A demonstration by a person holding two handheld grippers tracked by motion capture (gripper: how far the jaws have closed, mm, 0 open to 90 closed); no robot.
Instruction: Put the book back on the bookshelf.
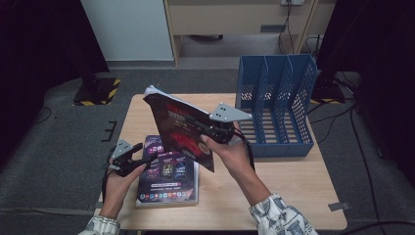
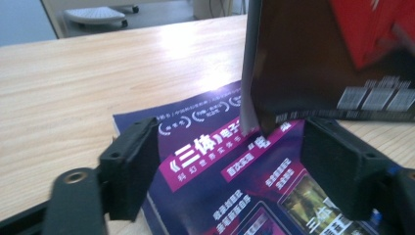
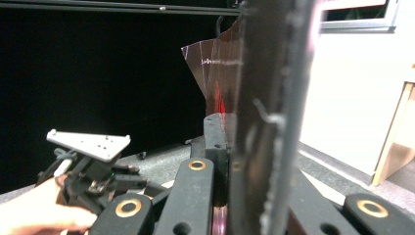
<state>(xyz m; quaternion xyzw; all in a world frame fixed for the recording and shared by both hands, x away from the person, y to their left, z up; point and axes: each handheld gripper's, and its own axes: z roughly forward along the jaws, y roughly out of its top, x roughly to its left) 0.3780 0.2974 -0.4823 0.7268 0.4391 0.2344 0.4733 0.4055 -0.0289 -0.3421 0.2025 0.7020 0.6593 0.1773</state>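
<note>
The right gripper (image 1: pixel 211 133) is being held raised above the table (image 1: pixel 293 181), its jaws clamped tight on a dark magazine (image 1: pixel 181 128) that is being kept tilted, one corner hanging low. The left gripper (image 1: pixel 147 157) is being held low at the table's near left side, its jaws spread apart with nothing pressed between them, over a purple booklet (image 1: pixel 169 177) lying flat. In the left gripper view, the magazine's lower corner (image 2: pixel 262 125) is being shown just above the booklet (image 2: pixel 220 181), between the open jaws. In the right gripper view, the magazine (image 3: pixel 264 112) is being seen edge-on. A blue file rack (image 1: pixel 276 105) is standing at the far right, with bare tabletop being left before it.
</note>
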